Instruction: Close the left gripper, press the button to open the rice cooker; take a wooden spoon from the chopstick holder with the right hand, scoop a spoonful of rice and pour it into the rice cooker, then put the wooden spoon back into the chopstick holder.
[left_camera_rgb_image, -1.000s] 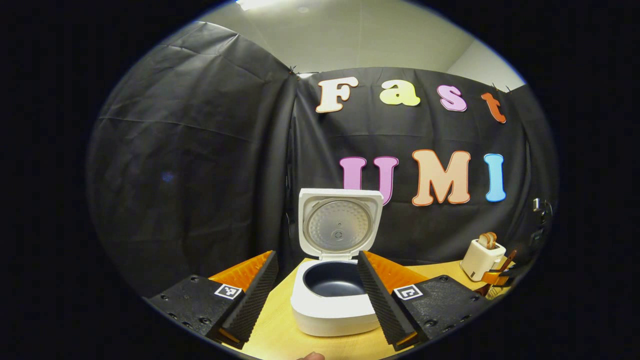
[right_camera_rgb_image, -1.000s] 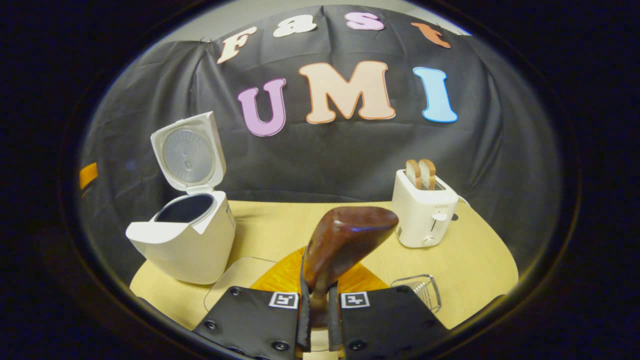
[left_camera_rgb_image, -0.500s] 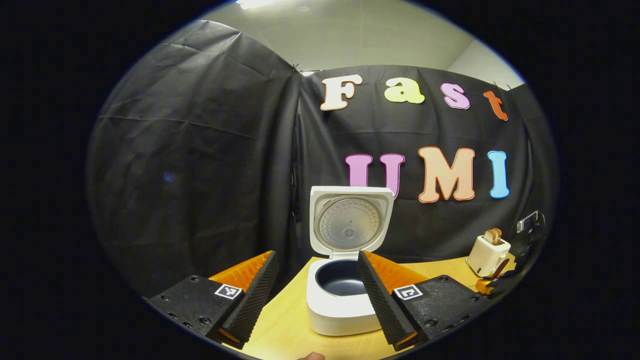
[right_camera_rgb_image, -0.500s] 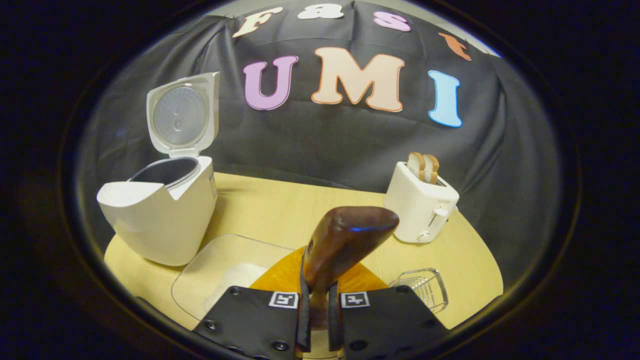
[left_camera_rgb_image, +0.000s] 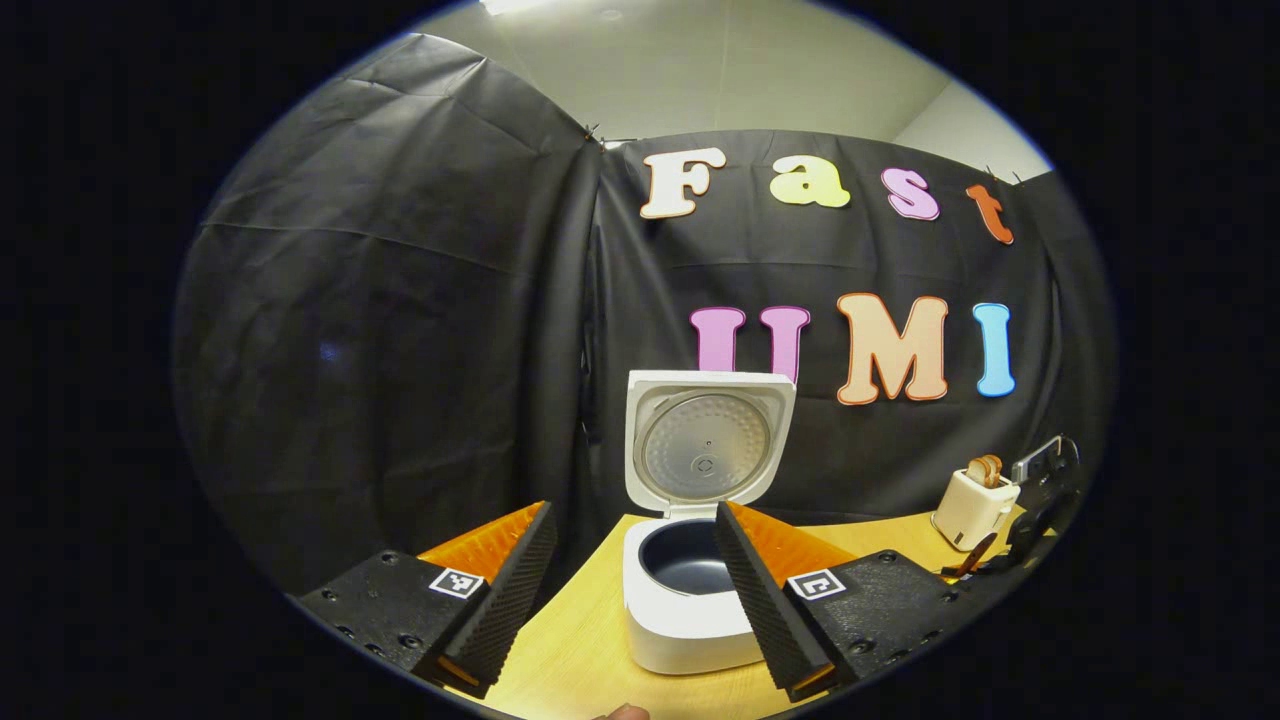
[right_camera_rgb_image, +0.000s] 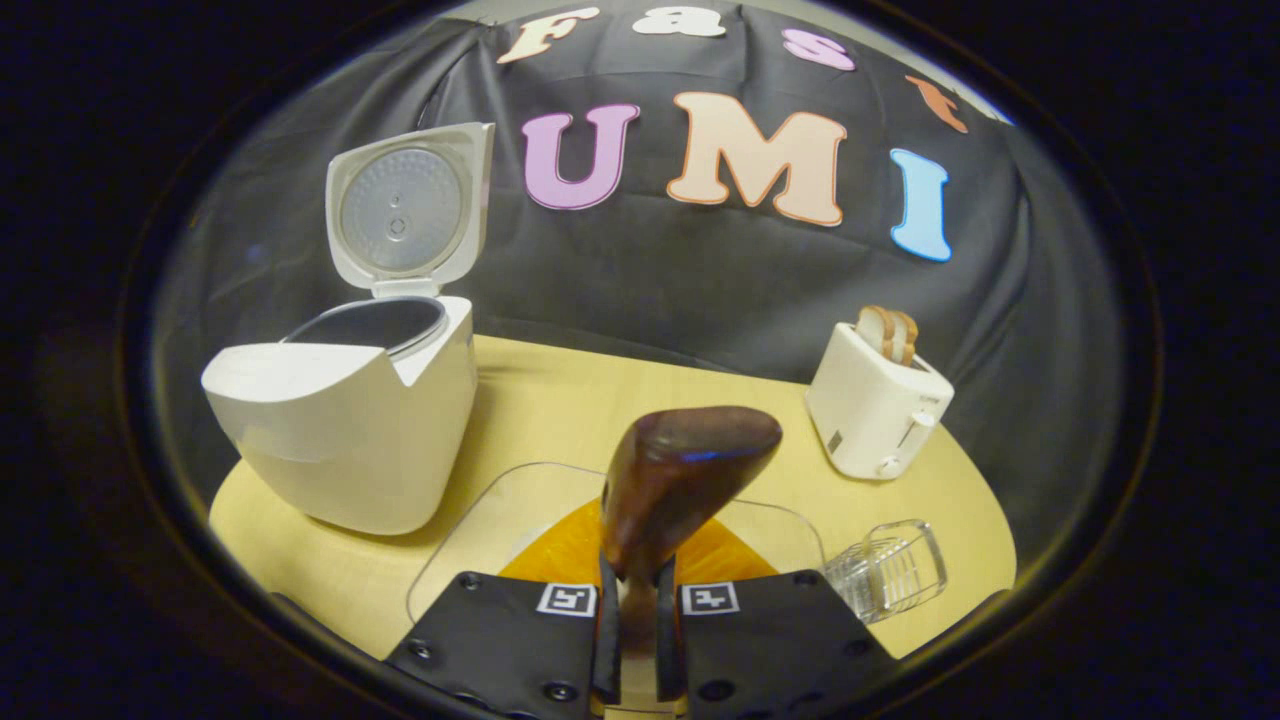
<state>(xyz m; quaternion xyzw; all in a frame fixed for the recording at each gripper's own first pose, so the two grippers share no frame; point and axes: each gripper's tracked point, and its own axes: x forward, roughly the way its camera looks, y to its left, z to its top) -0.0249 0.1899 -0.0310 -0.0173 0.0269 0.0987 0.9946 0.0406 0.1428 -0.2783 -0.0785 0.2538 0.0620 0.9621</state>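
Right tongs (right_camera_rgb_image: 636, 640) clamped on wooden spoon (right_camera_rgb_image: 680, 480), bowl up over clear tray (right_camera_rgb_image: 470, 530), left tongs (left_camera_rgb_image: 635, 590) spread wide, empty, rice cooker (right_camera_rgb_image: 350, 420) lid up on table (right_camera_rgb_image: 620, 400), holder (right_camera_rgb_image: 890, 570) beside toaster (right_camera_rgb_image: 880, 400).

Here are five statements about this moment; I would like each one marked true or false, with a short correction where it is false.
1. The white rice cooker has its lid closed. False: the lid stands open.
2. The right gripper holds the dark brown wooden spoon. True.
3. The left gripper is shut. False: its jaws stand wide apart.
4. The white toaster has bread slices in it. True.
5. The clear chopstick holder stands left of the rice cooker in the right gripper view. False: it is at the right, near the toaster.
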